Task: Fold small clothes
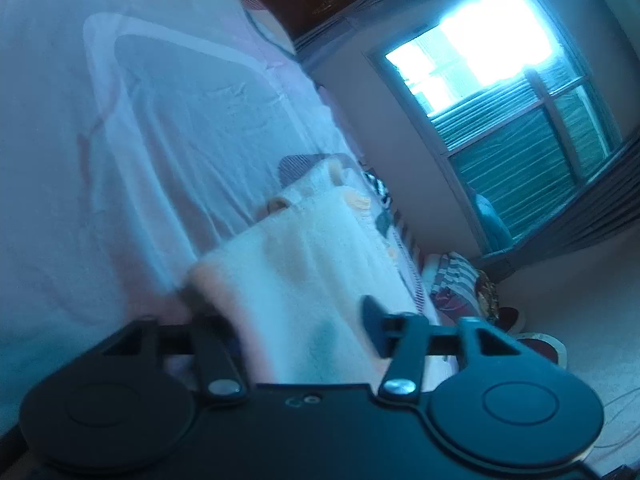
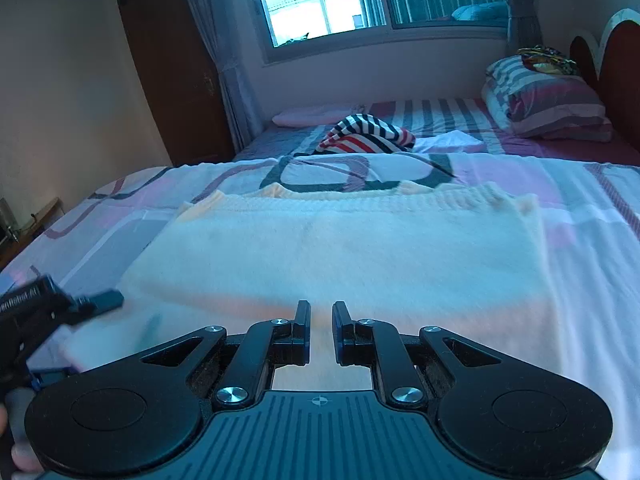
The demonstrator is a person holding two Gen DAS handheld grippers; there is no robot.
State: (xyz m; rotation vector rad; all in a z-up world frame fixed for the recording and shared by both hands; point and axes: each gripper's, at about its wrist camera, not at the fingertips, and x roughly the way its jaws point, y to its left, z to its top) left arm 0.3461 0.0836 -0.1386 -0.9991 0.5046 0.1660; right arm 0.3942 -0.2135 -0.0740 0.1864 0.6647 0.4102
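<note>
On the bed [image 2: 580, 216], my left gripper [image 1: 288, 332] stands open around a white sweater's [image 2: 340, 248] corner; my right gripper [image 2: 321, 330] hovers narrowly parted, ready to fold.

Black gripper [image 2: 321, 326] — silver screws [image 2: 231, 394], ribbed base.

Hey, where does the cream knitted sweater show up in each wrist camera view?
Left wrist: cream sweater at lower centre, running from the jaws toward the window.
Right wrist: sweater flat across the middle, ahead of the jaws.
Shared landmark: striped pillow at the bed's head.
</note>
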